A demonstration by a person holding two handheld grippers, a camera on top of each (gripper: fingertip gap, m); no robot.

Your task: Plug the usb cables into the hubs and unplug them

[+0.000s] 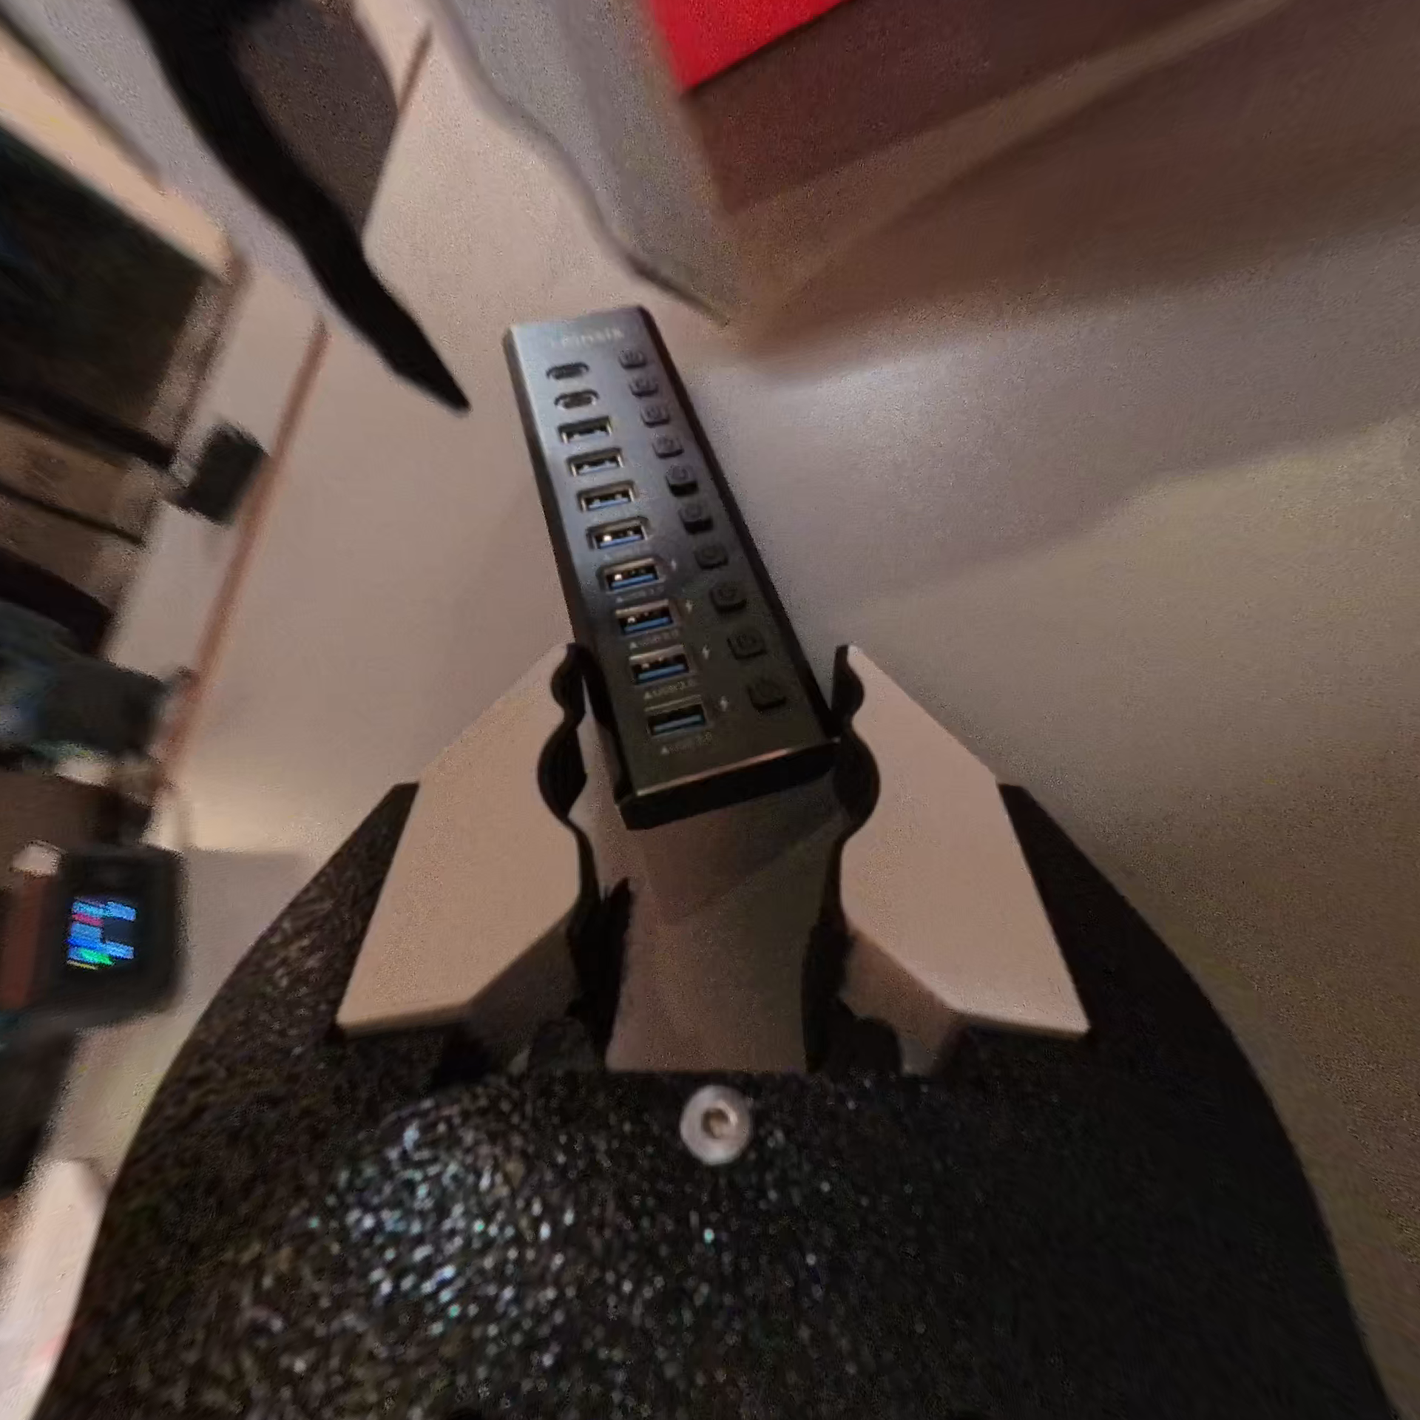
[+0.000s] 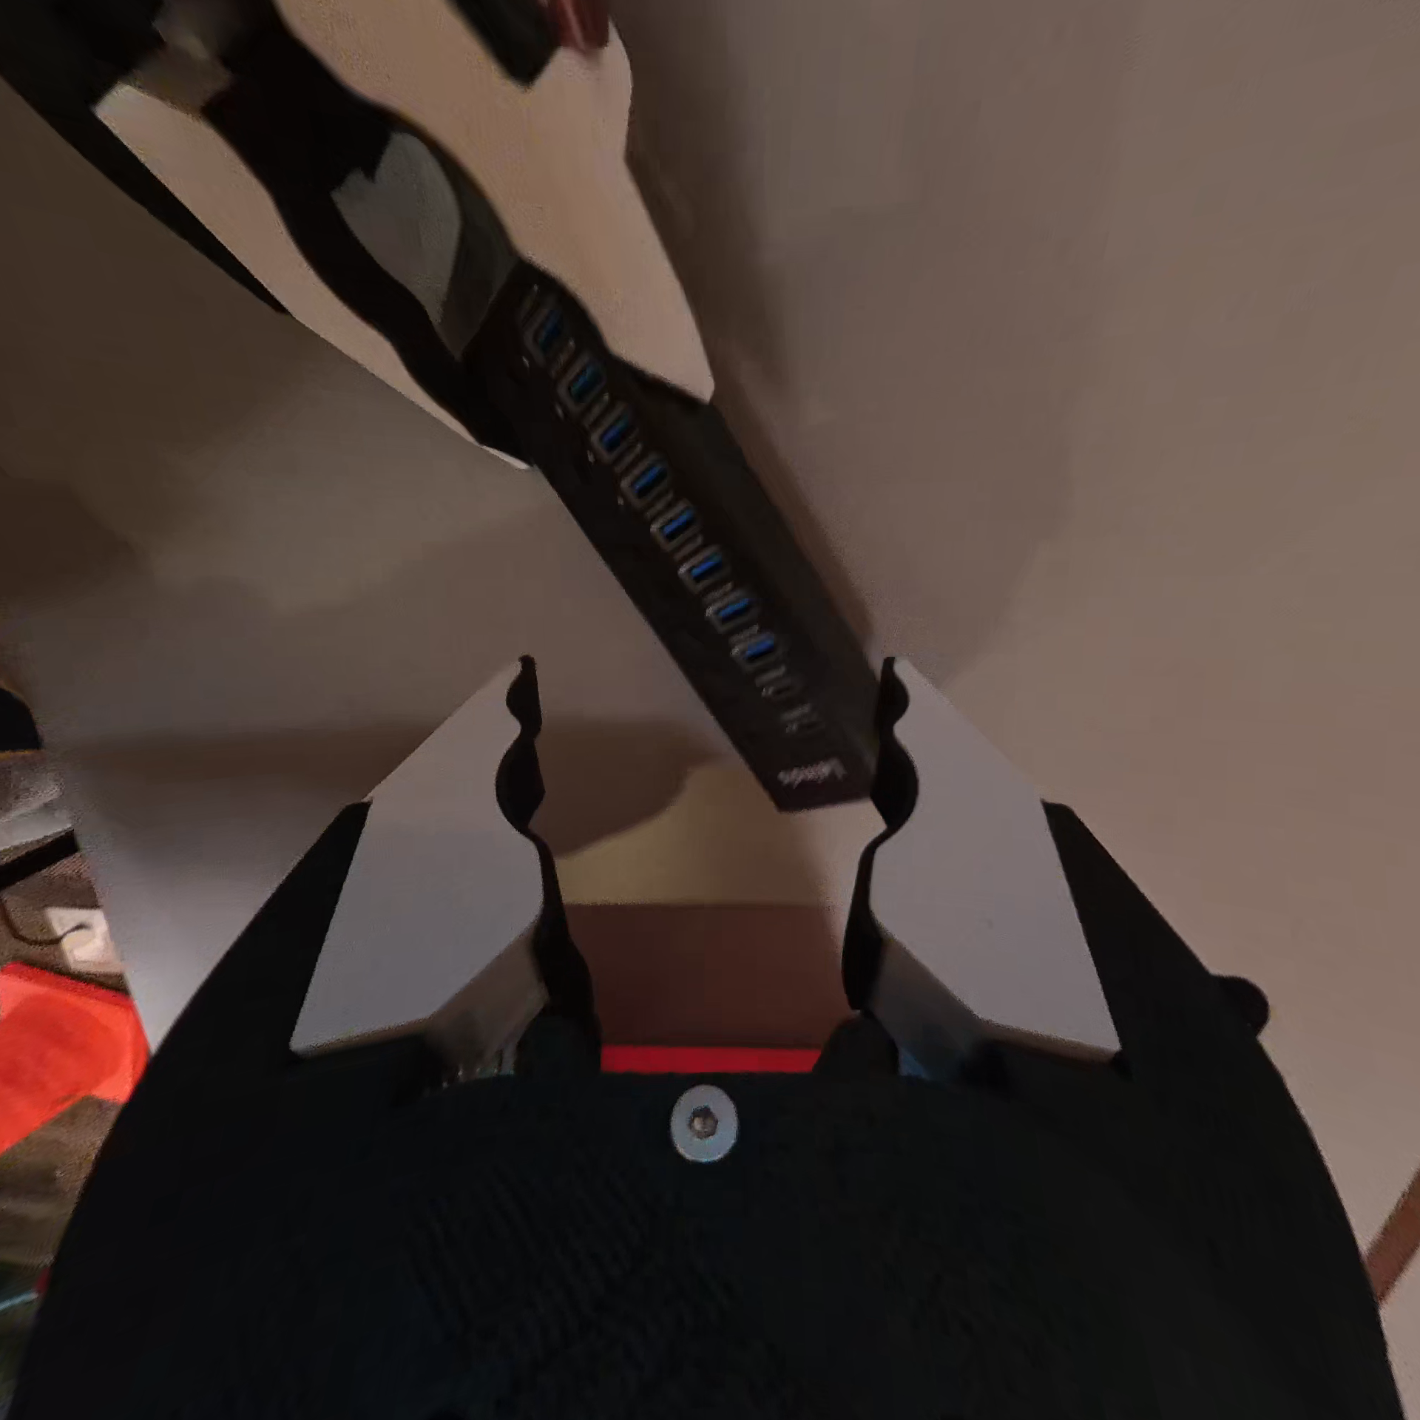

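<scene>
A long black USB hub (image 1: pixel 653 538) with a row of ports and a row of small buttons is held up over a pale table (image 1: pixel 1076 615). My left gripper (image 1: pixel 707 668) is shut on the hub's near end, one finger on each long side. In the right wrist view the hub (image 2: pixel 691 553) runs diagonally from my left gripper (image 2: pixel 615 430) at the upper left down to my right gripper (image 2: pixel 707 668). My right gripper is open and empty. The hub's free end lies just beside its right fingertip (image 2: pixel 891 691). A dark finger of the right gripper (image 1: pixel 346 269) shows blurred at the upper left of the left wrist view. No cable shows.
A red box (image 1: pixel 738 38) stands at the far edge of the table and also shows low in the right wrist view (image 2: pixel 61 1045). Dark shelves (image 1: pixel 77 384) and a small device with a lit screen (image 1: pixel 100 930) stand to the left.
</scene>
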